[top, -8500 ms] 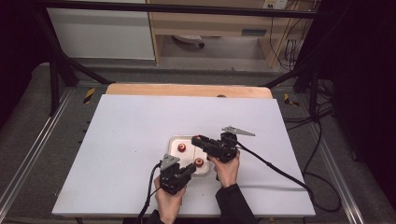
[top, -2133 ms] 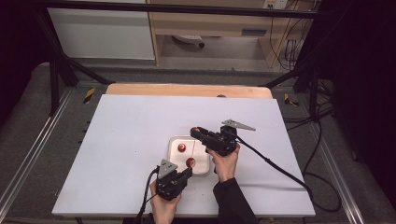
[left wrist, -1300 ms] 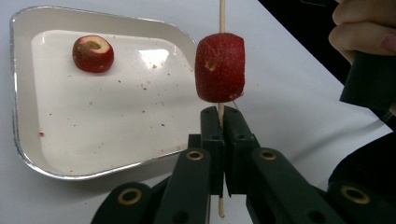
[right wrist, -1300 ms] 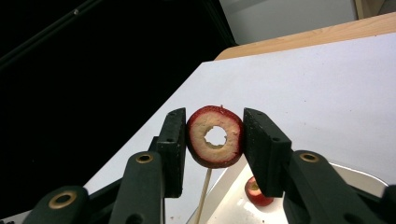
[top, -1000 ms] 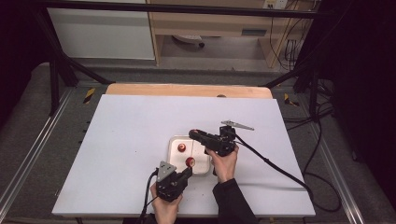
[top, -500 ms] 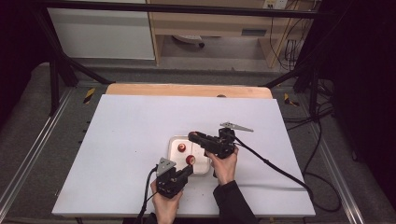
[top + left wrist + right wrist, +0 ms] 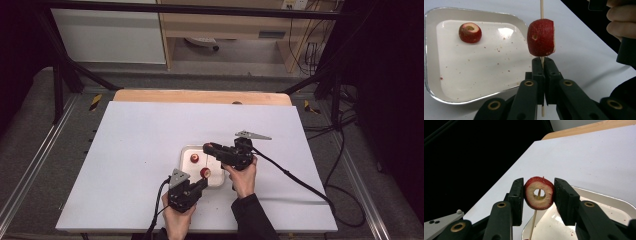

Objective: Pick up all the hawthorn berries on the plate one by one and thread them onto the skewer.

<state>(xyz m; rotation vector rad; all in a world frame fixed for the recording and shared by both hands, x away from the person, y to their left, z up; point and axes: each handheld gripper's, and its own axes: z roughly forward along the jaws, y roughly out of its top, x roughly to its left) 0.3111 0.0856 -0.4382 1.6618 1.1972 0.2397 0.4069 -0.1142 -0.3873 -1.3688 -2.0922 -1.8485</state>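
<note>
**Cored red fruit pieces meeting a wooden skewer**

Thin wooden skewer (image 7: 541, 10) is standing upright, pinched in the left gripper (image 7: 542, 65) beside a shallow white tray (image 7: 431, 75), carrying one red fruit piece (image 7: 541, 37). The right gripper (image 7: 539, 195) is squeezing a red-skinned cored ring (image 7: 539, 193) above it. Another cored piece (image 7: 470, 32) is lying in the tray.

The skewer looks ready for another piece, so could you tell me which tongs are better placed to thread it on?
Right tongs, probably: they grip a cored fruit ring with the skewer visible through its hole, while the left tongs clamp that skewer.
</note>
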